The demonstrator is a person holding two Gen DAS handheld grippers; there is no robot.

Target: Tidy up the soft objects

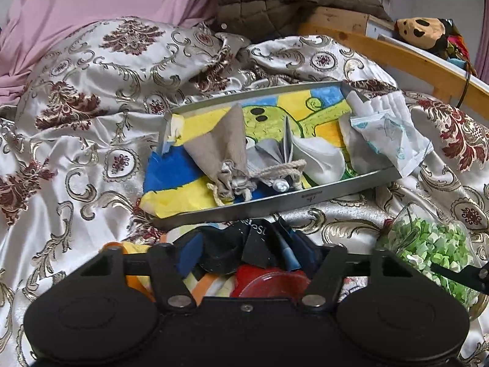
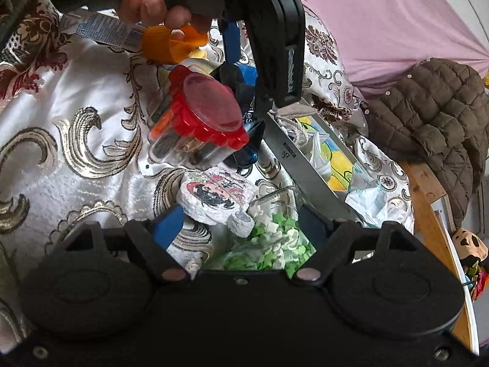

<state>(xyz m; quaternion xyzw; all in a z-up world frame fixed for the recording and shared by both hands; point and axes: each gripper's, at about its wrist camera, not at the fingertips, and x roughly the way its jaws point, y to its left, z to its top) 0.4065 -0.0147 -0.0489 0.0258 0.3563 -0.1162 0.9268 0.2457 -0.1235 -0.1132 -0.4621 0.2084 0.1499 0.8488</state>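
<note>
Black cloth pouch (image 1: 232, 253) just in front of the tray (image 1: 305, 197), on the bed cover (image 1: 76, 153): likely light, limp and prone to sag, so best pinched at a thick fold mid-body. Left tool (image 1: 241, 250) half-closed around it; cannot tell whether the pads press. Right tool (image 2: 240, 229) released, straddling a glass jar of green paper stars (image 2: 275, 238) off the tray's near right corner, round printed towel puck (image 2: 217, 195) just beside. Red-lidded pen jar (image 2: 207, 113) crowding the pouch, hard, liable to roll. Inside the tray, beige drawstring bag (image 1: 226, 153) and tissue packet (image 1: 388, 140).
</note>
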